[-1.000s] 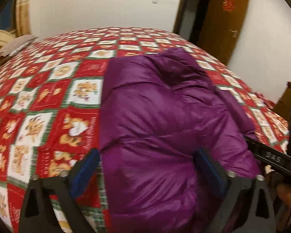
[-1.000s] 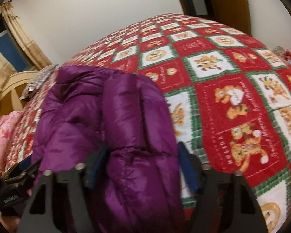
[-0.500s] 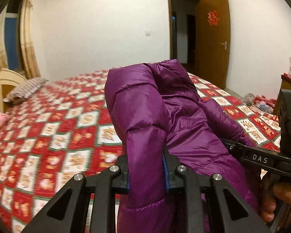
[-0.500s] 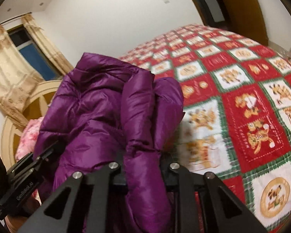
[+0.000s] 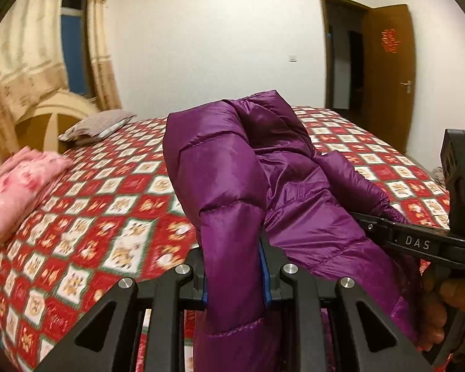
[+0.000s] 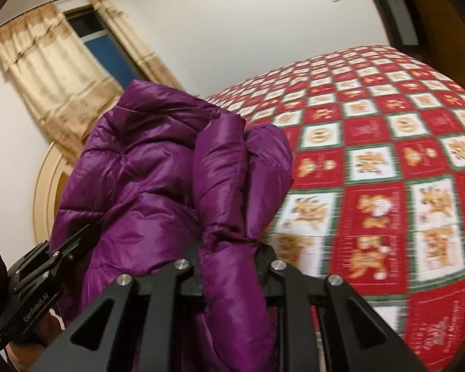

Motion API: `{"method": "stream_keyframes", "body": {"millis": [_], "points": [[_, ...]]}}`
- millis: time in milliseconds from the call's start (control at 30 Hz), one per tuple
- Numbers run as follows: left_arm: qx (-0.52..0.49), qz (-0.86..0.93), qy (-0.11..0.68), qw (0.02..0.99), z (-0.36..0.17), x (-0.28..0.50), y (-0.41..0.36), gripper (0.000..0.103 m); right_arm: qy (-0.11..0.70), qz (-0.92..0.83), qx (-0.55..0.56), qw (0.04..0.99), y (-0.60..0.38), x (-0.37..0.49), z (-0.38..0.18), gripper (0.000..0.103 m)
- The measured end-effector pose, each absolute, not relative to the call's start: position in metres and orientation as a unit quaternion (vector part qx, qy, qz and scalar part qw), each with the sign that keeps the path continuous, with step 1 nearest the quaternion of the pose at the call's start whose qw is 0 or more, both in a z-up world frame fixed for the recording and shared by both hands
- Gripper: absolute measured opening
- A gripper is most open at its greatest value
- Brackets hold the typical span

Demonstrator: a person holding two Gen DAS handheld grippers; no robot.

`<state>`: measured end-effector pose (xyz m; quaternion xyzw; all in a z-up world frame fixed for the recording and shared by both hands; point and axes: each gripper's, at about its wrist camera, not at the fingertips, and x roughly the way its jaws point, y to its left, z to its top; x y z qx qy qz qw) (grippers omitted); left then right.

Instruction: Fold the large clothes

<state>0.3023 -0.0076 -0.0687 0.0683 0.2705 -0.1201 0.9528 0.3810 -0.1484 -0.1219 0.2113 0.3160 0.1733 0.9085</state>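
A purple puffy down jacket is lifted off the bed, which has a red, green and white checked cover. My left gripper is shut on a thick fold of the jacket near its lower edge. My right gripper is shut on another fold of the same jacket. The jacket hangs between the two grippers, bunched and partly folded. The right gripper's body shows at the right of the left wrist view, and the left gripper's body shows at the lower left of the right wrist view.
Folded pink cloth lies on the bed at the left. A grey pillow rests by the cream headboard. Curtains frame a window. An open brown door is at the far right.
Both grippers closed on the jacket and have lifted it off the bed. The views have tilted up and more of the room's walls and window shows.
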Motion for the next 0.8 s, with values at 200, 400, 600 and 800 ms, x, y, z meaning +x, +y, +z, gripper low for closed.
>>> {"method": "stream_keyframes", "body": {"millis": [200, 400, 600, 800], "points": [[0.055, -0.095, 0.293, 0.950, -0.091, 0.311, 0.022, 0.024, 0.342, 0.190, 0.184, 0.902, -0.118, 0.398, -0.131, 0.021], [0.045, -0.084, 0.327, 0.940, -0.125, 0.328, 0.041, 0.025, 0.375, 0.190, 0.161, 0.893, -0.096, 0.416, -0.154, 0.021], [0.043, -0.082, 0.340, 0.936, -0.145, 0.334, 0.048, 0.025, 0.392, 0.182, 0.154, 0.889, -0.087, 0.422, -0.170, 0.021], [0.053, -0.077, 0.342, 0.935, -0.152, 0.337, 0.049, 0.031, 0.398, 0.177, 0.147, 0.888, -0.083, 0.425, -0.175, 0.021]]}}
